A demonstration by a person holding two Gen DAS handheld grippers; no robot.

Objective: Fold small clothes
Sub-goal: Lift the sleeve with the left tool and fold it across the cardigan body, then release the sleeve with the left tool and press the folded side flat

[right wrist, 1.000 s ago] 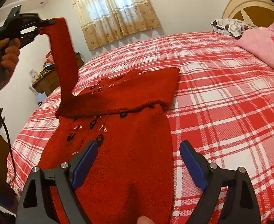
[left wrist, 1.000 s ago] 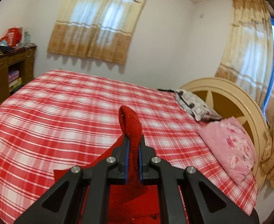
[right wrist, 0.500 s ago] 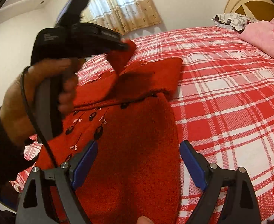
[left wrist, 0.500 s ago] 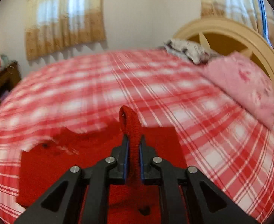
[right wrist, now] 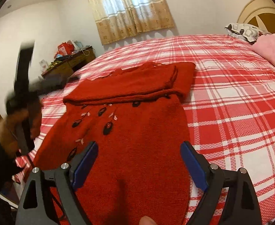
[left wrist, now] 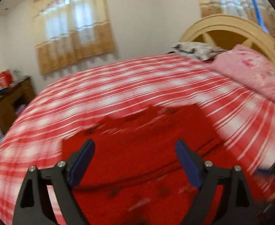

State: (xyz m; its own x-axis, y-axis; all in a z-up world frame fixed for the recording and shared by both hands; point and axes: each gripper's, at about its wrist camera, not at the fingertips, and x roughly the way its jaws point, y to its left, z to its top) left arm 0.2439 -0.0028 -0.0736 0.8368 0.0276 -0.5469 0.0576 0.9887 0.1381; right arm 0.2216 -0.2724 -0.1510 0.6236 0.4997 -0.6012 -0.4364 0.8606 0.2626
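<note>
Standing wide at the bottom of the right wrist view, the right gripper [right wrist: 138,161] grasps nothing; its blue pads [right wrist: 192,166] flank the red knit sweater [right wrist: 135,131] below. The left gripper [left wrist: 134,161] is opening, jaws apart, nothing between them, the sweater beneath it blurred. The garment lies flat on the red plaid bedspread [right wrist: 231,97], centre frame, both sleeves folded across the chest. At the left edge, a hand [right wrist: 13,127] grips the left tool's handle. Pink pillow [right wrist: 272,50] and headboard [right wrist: 259,9] occupy the upper right.
</note>
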